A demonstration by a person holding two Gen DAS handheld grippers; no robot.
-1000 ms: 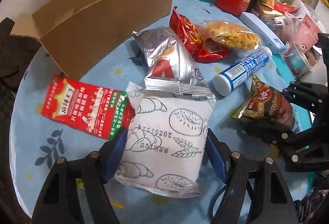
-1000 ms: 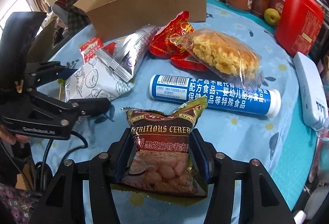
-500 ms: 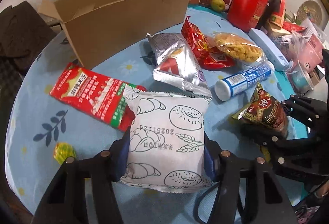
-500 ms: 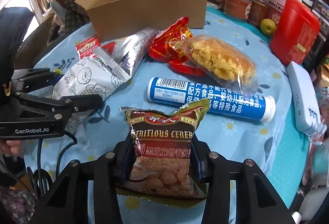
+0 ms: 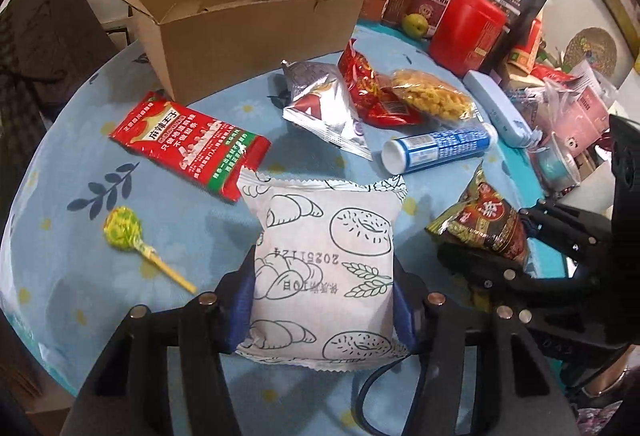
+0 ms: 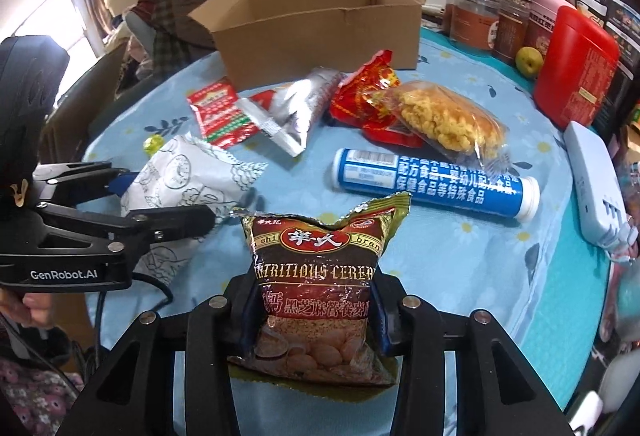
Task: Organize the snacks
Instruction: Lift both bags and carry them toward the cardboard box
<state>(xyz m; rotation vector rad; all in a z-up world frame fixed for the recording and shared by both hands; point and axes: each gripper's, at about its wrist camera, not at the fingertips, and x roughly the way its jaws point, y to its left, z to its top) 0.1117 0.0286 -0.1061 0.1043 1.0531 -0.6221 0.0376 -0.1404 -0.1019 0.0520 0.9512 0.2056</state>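
My left gripper [image 5: 322, 300] is shut on a white bread packet [image 5: 324, 264] with pastry drawings and holds it above the table; it also shows in the right wrist view [image 6: 180, 180]. My right gripper [image 6: 316, 296] is shut on a brown cereal packet [image 6: 320, 276], also seen in the left wrist view [image 5: 484, 224]. An open cardboard box [image 5: 256, 16] stands at the back. On the blue cloth lie a red packet [image 5: 188, 144], a silver bag [image 5: 324, 108], a red crinkled bag [image 5: 368, 92], a clear bag of yellow snacks [image 5: 432, 96], a blue tube [image 5: 440, 148] and a lollipop [image 5: 124, 232].
Jars, a red canister [image 5: 468, 32], a green fruit [image 5: 414, 24] and dark bags crowd the back right. A white device [image 6: 596, 172] lies near the right edge. Pink packets and cups [image 5: 560, 140] sit at the right. A dark chair [image 5: 36, 48] stands left of the table.
Both grippers have lifted and pulled back with their packets held. The lollipop, hidden a second ago, now lies in plain view on the cloth at the left.
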